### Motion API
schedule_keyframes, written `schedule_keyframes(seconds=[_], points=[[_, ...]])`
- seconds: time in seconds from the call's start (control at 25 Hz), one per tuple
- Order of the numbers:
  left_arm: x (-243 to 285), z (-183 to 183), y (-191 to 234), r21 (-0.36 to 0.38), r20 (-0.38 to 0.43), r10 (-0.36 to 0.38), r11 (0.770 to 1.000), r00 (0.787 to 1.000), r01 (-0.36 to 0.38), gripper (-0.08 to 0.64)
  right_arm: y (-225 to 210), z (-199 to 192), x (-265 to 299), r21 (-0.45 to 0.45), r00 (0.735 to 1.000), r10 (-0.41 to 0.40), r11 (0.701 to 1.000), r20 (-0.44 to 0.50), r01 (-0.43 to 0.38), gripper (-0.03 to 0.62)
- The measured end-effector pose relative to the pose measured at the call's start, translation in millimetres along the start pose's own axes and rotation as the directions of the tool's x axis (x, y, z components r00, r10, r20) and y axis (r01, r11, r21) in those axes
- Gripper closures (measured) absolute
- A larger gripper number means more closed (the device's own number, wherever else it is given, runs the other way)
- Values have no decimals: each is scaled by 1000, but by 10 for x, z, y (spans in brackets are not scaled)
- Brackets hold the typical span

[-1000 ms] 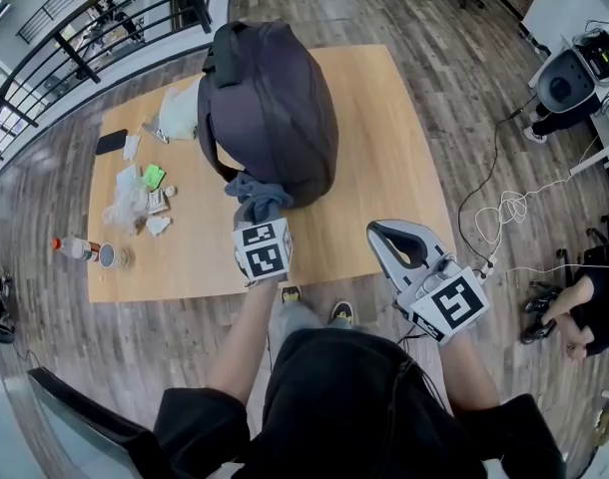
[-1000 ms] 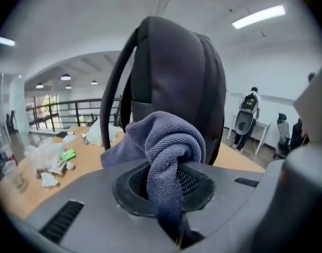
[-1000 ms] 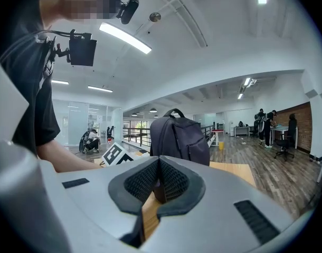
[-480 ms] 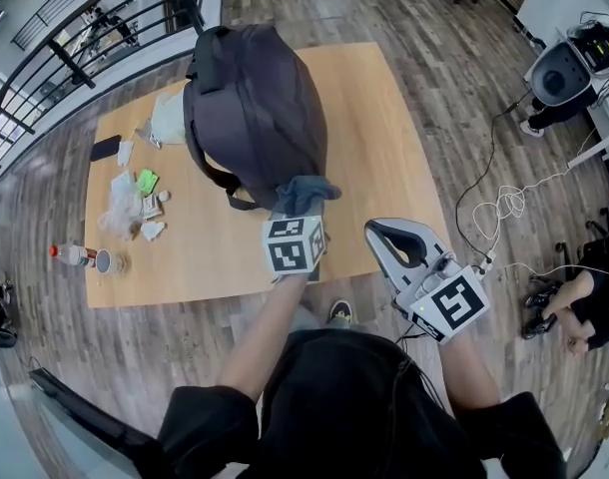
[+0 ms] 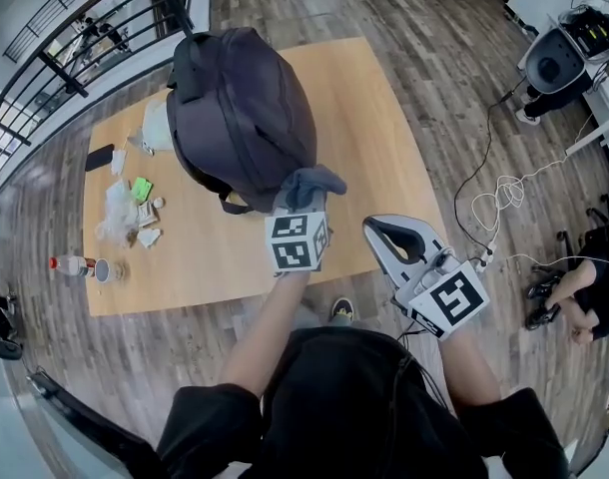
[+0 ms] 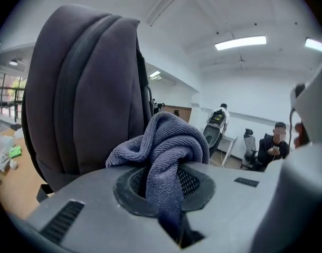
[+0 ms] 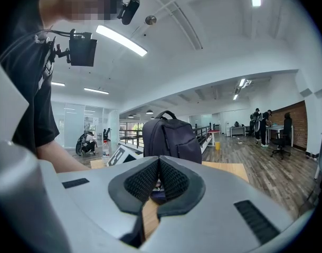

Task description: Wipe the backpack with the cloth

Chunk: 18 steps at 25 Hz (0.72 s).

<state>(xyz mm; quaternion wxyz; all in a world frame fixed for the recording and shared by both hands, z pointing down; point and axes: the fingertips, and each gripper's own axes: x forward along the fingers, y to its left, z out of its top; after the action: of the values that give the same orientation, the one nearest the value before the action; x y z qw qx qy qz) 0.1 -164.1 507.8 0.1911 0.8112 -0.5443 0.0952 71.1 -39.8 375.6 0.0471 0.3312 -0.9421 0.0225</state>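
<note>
The left forearm reaches forward over the pale wooden bench [image 5: 374, 138]. Its left tool [image 5: 303, 206] is clamped on a bunched grey-blue terry cloth [image 6: 166, 141], which sits at the near lower edge of the dark grey fabric backpack [image 5: 240, 113]. The right tool [image 5: 382, 232] is held back by the body, about level, its jaws closed with nothing between them. The backpack stands upright on the bench, long axis vertical and carry handle on top. A small clear bottle [image 5: 70, 263] lies at the bench's left edge, its contents unclear.
</note>
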Motion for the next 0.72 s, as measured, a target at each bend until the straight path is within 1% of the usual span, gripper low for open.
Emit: schedule_keyframes(seconds=[0.04, 0.12, 0.24, 0.4, 0.48, 0.52, 0.6, 0.68, 0.72], points=[[47, -161, 24, 24, -37, 9, 1000, 999, -8, 517, -8, -4, -15, 1, 1000, -1, 1000, -3, 1, 583], [126, -493, 114, 36, -116, 20, 999, 993, -16, 517, -36, -1, -50, 4, 1000, -9, 1000, -8, 9, 583], [173, -890, 257, 69, -210, 15, 998, 978, 0, 517, -77, -8, -69, 6, 1000, -22, 1000, -14, 22, 583], [161, -1169, 397, 107, -263, 0, 994, 965, 29, 517, -69, -15, 1, -1, 1000, -8, 1000, -15, 8, 583], [101, -1255, 505, 102, -286, 9, 995, 958, 21, 517, -49, -4, 54, -7, 1000, 5, 1000, -10, -5, 583], [51, -1292, 597, 86, -292, 21, 996, 956, 4, 517, -37, 2, 81, -10, 1000, 12, 1000, -6, -12, 583], [-99, -1337, 847, 58, -297, 69, 997, 952, -54, 517, -2, 6, 130, -11, 1000, 25, 1000, 1, -25, 583], [-302, -1280, 1132, 45, -284, 140, 990, 949, -132, 517, 39, 7, 161, -9, 999, 38, 999, 5, -38, 583], [-405, -1193, 1263, 40, -266, 175, 984, 948, -171, 517, 58, 7, 165, -8, 999, 45, 999, 5, -45, 583]])
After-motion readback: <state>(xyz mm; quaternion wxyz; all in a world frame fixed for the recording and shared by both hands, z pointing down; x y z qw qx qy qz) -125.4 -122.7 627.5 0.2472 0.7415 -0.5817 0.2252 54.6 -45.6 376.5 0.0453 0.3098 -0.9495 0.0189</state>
